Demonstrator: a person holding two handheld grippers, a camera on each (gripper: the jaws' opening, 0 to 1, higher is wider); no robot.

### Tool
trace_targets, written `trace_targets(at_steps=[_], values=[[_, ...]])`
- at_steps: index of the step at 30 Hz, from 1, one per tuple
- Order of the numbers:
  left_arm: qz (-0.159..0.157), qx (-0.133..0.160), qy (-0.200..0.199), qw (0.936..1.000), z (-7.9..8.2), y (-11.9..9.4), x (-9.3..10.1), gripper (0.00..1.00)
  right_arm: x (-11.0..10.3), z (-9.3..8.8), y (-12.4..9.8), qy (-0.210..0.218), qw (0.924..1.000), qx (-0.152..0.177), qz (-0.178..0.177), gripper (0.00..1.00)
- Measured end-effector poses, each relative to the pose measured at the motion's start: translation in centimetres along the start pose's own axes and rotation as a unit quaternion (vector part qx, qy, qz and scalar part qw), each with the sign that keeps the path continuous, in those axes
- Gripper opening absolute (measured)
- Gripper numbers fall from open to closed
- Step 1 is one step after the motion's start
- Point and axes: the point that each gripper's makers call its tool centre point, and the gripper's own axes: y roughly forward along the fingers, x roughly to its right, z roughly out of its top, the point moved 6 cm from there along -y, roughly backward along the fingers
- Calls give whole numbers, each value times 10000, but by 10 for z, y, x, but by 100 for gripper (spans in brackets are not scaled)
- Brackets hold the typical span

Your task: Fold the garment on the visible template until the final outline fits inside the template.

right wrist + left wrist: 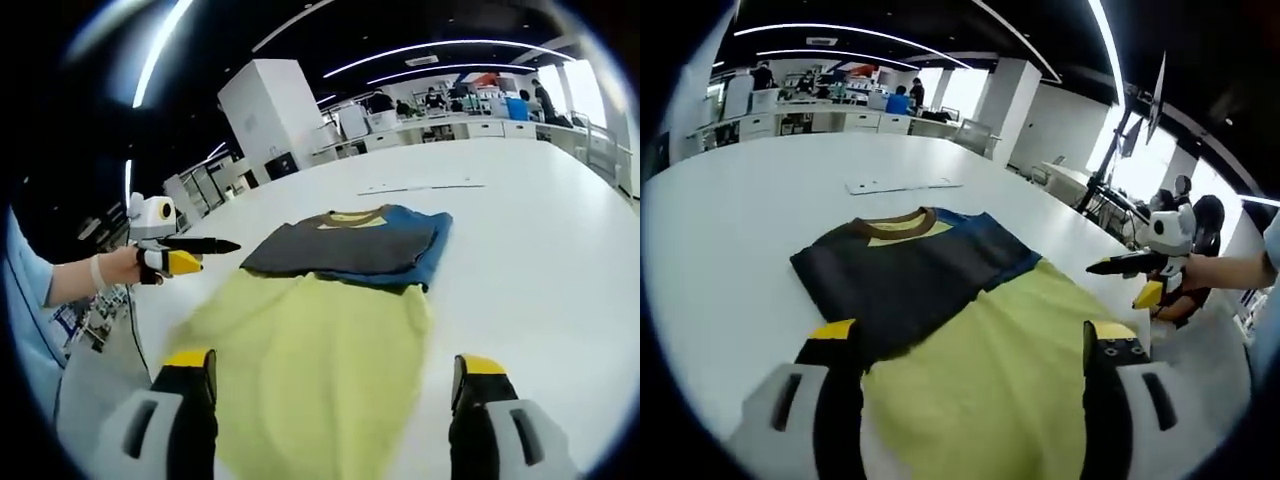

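A folded garment (902, 275), dark grey with a blue side and a brown collar, lies on the far end of a flat yellow-green sheet (1010, 370) on the white table. My left gripper (970, 335) hovers open over the near part of that sheet, with nothing between its jaws. Off to the right, a hand holds my right gripper (1130, 266) beside the sheet. In the right gripper view, the garment (345, 245) lies beyond the sheet (320, 370), and my right gripper (335, 365) stands open and empty. The left gripper (185, 248) is at the left, apart from the cloth.
The round white table (740, 230) spreads wide around the cloth. A thin white strip (902, 185) lies past the collar, also seen as a strip (420, 187) in the right gripper view. Desks, a white pillar (275, 110) and people stand far behind. The table's edge runs near the right gripper.
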Motion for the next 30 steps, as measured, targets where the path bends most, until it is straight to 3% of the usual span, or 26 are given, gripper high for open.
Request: trace_targets(at_steps=[12,23,30], values=[[202,-293,-203,9992,-39,-44,-7,89,2,-14,-26,102,9998,-75,-182,97],[276,-244,-373,9986,-57,-70,-1,86,1,-28,-42,189,9993,-267,-187,95],[235,-214,-566,9979,-73,-84,4,79,-1,-46,-55,323,9982,-512,31,76]])
